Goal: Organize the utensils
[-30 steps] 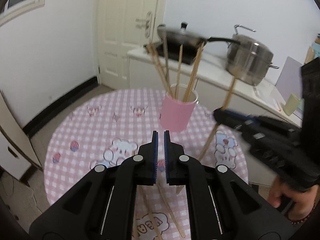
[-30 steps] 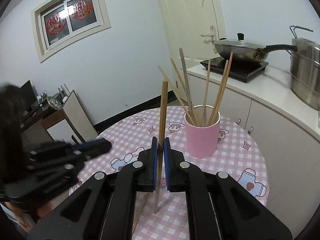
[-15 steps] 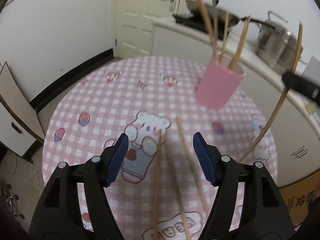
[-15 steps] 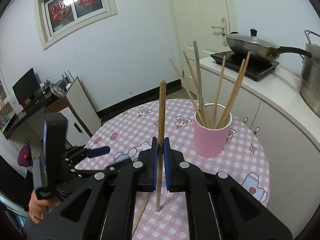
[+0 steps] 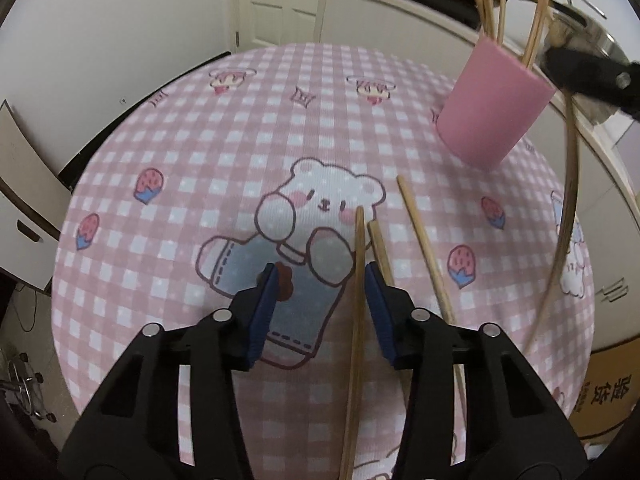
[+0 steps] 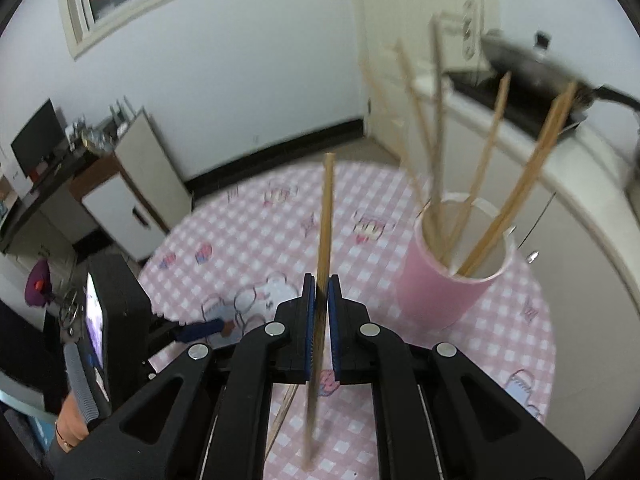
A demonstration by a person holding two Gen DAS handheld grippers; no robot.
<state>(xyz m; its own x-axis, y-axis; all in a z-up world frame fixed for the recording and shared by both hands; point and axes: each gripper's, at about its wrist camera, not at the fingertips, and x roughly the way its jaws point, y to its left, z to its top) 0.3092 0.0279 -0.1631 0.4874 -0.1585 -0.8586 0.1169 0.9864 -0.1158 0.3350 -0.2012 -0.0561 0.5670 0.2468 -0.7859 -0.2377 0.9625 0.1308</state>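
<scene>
My left gripper (image 5: 320, 276) is open, low over the round table, its jaws straddling one wooden chopstick (image 5: 357, 280) lying on the cloth. Two more chopsticks (image 5: 424, 248) lie just to its right. A pink cup (image 5: 490, 108) with several chopsticks stands at the far right of the table. My right gripper (image 6: 321, 292) is shut on an upright chopstick (image 6: 325, 216), left of the pink cup (image 6: 452, 280). That held chopstick (image 5: 570, 184) and the right gripper's tip (image 5: 592, 76) show in the left wrist view.
The table has a pink checked cloth (image 5: 224, 152) with cartoon prints. A counter (image 6: 560, 152) with a wok (image 6: 528, 68) on a hob stands behind the cup. A cabinet (image 6: 136, 184) stands at left, beyond the table edge. The left gripper's body (image 6: 116, 316) is at lower left.
My left gripper has opened and dropped down over the loose chopsticks on the table. My right gripper has carried its chopstick closer to the pink cup.
</scene>
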